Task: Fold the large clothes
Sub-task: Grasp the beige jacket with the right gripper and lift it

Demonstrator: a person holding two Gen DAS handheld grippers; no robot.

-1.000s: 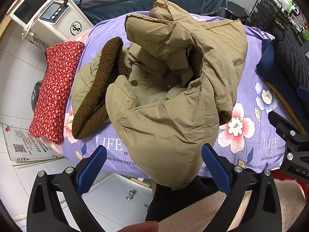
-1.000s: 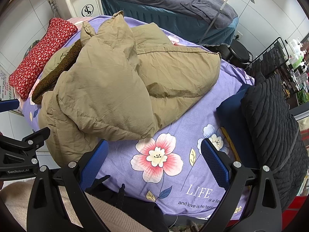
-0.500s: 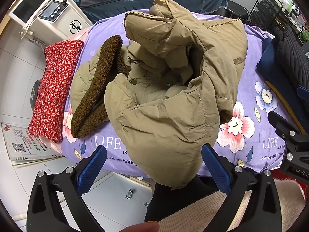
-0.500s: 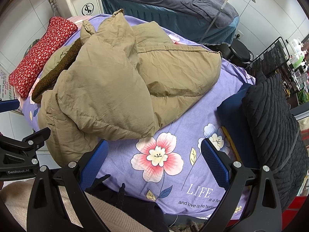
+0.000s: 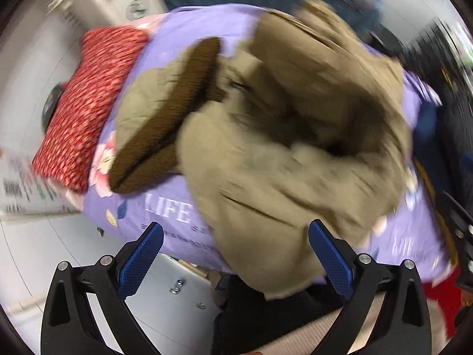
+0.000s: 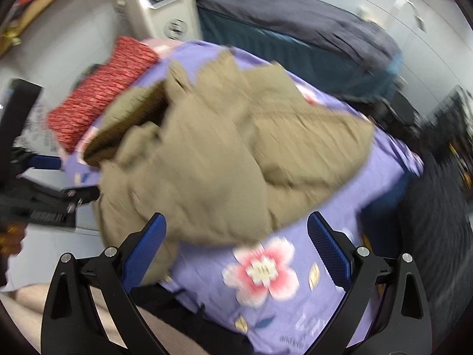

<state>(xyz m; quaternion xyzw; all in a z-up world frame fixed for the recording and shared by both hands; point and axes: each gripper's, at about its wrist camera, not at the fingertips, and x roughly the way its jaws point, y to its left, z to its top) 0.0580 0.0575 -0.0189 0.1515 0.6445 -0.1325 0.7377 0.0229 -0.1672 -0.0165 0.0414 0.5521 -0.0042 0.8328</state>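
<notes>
A bulky tan padded coat (image 5: 295,153) with a brown fleece collar (image 5: 177,112) lies crumpled on a bed with a purple floral sheet (image 5: 165,207). Its lower end hangs over the near bed edge. It also shows in the right wrist view (image 6: 224,159). My left gripper (image 5: 233,254) is open and empty, just short of the hanging end. My right gripper (image 6: 236,245) is open and empty over the near edge of the coat and a pink flower on the sheet (image 6: 263,269). Both views are motion-blurred.
A red patterned pillow (image 5: 88,100) lies at the bed's left end. A white machine (image 6: 159,9) stands behind it. A second bed with a grey cover (image 6: 295,23) is beyond. A black cushion (image 6: 437,227) and a navy item are at the right. White floor tiles lie below left.
Both grippers have moved quickly; both views are now blurred. The left view has swung left and closer to the hanging coat end. The right view has shifted closer over the coat. Both jaws stay open.
</notes>
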